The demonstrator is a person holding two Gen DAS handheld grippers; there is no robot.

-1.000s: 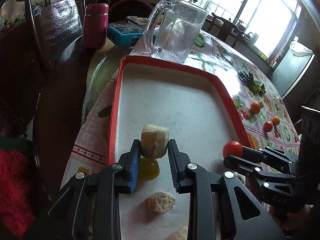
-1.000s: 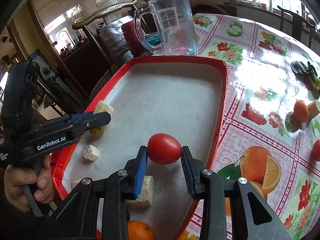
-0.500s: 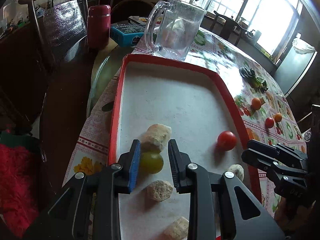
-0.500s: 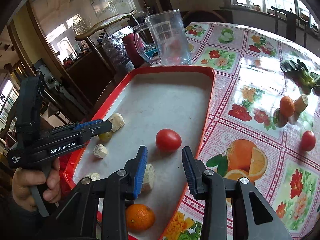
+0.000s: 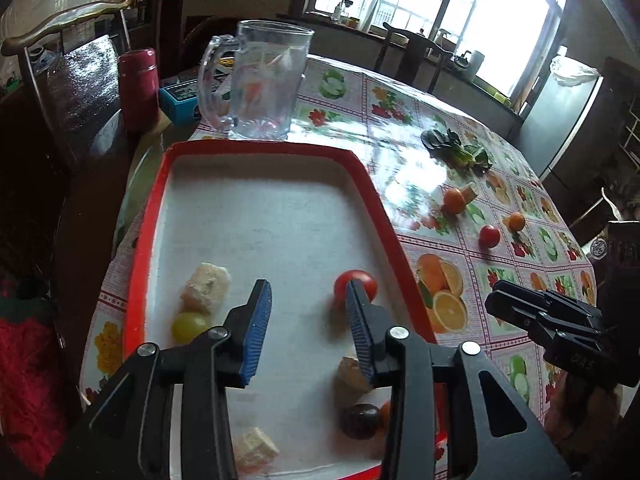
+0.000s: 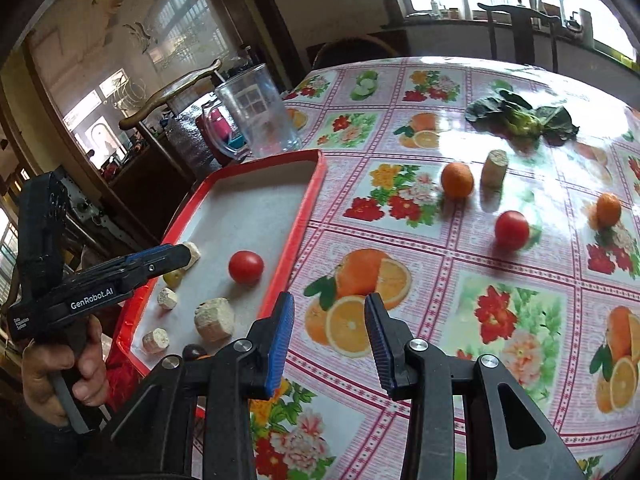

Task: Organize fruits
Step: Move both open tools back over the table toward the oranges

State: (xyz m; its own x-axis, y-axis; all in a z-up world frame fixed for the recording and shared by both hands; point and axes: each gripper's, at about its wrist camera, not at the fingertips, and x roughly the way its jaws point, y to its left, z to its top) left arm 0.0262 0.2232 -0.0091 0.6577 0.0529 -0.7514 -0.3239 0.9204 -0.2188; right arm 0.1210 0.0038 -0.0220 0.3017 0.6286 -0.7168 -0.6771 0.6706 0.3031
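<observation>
- The red tray [image 5: 256, 148] fills the centre of the left wrist view; it looks like the collecting place, since the pieces already in it are bunched at its near end.
- At about 8 o'clock of the tray floor a pale chunk [image 5: 206, 290] lies touching a green grape [image 5: 188, 326]. Both rest free on the floor.
- The left gripper [image 5: 308, 326] hangs over the tray's near end with its jaws opening and nothing between the pads; only bare tray floor shows in the gap, so it is released.
- At about 4 o'clock of the tray a red tomato [image 5: 356, 284] sits on the floor, partly hidden behind that gripper's right finger; judged from its place, it counts as sorted.
- In the right wrist view the right gripper [image 6: 330, 338] is parted and empty, over the printed tablecloth [image 6: 400, 420] just outside the tray's right rim.
- It points toward 1 o'clock, where the loose fruit waits, so a fresh pick seems the aim.
- Ahead of it, well apart, lie an orange [image 6: 457, 180] just beside an upright pale cylinder [image 6: 495, 169], then a second tomato [image 6: 512, 230], and a smaller orange [image 6: 609, 209] at 2 o'clock.
- The second tomato looks nearest to fetch; being round, it may roll if nudged.
</observation>
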